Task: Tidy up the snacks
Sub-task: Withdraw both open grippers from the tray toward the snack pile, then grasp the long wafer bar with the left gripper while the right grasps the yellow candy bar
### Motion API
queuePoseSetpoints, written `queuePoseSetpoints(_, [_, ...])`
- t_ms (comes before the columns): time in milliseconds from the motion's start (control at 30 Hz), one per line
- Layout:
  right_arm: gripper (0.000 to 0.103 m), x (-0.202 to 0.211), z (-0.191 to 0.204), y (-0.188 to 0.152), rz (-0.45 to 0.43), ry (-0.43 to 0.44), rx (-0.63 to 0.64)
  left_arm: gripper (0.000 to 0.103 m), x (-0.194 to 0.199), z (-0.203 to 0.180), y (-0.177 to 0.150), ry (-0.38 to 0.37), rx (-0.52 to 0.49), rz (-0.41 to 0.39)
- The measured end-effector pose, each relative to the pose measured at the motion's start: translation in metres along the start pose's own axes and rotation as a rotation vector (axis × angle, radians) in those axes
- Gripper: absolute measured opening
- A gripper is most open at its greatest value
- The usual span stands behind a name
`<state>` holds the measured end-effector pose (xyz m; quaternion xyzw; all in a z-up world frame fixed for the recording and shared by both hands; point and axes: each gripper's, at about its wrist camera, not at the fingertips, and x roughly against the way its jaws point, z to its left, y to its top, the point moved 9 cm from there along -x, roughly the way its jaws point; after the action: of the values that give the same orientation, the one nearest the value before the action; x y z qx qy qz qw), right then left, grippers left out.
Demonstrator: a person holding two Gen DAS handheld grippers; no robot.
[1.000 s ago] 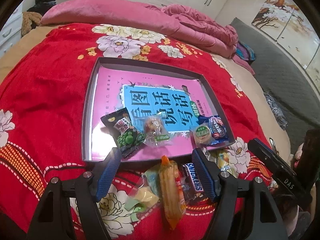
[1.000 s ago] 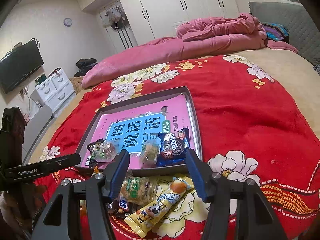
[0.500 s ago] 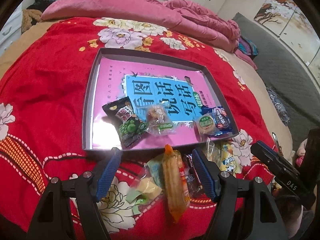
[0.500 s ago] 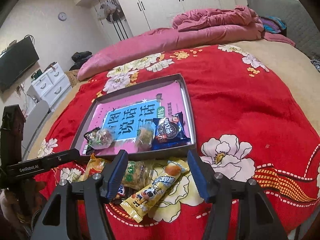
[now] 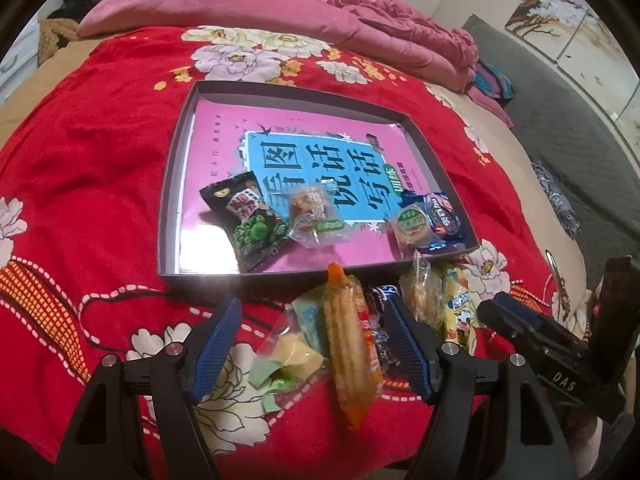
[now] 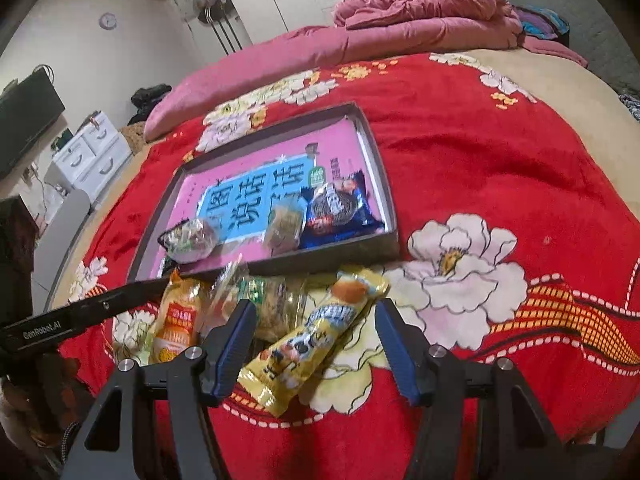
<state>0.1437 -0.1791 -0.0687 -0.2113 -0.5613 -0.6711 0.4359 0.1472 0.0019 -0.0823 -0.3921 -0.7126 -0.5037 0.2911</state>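
Both grippers tilt steeply downward over loose snacks on the red blanket (image 6: pixel 460 152), beside the tray (image 5: pixel 170 200). Left gripper (image 5: pixel 312 344) agape astride the orange packet (image 5: pixel 348 344); right gripper (image 6: pixel 316 344) released astride the yellow packet (image 6: pixel 316 336).

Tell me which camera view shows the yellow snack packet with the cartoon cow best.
The right wrist view. The yellow snack packet lies there full length on the red blanket, between that gripper's open jaws, print facing up. The left wrist view shows only a part of it, behind a jaw and the other snacks.
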Motion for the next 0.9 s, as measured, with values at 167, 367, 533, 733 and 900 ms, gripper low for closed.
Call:
queuePoseSetpoints(167, [0.062,0.000,0.000,-0.006,0.018,-0.011,0.004,0.075,-0.003,-0.008,-0.005,0.003,-0.023,0.014])
queuePoseSetpoints(367, [0.062,-0.008,-0.003,-0.010,0.037,-0.033,0.012,0.075,-0.010,-0.013,-0.010,0.025,-0.048,0.031])
queuePoseSetpoints(533, [0.062,-0.016,0.000,-0.011,0.055,-0.024,0.003,0.075,-0.018,-0.010,-0.011,0.064,-0.059,0.050])
queuePoseSetpoints(733, [0.062,-0.028,0.004,-0.013,0.105,-0.057,0.022,0.075,-0.030,-0.007,-0.012,0.103,-0.066,0.077])
queuePoseSetpoints(900, [0.059,-0.037,0.003,-0.019,0.152,-0.068,0.013,0.075,-0.034,-0.007,-0.013,0.125,-0.079,0.083])
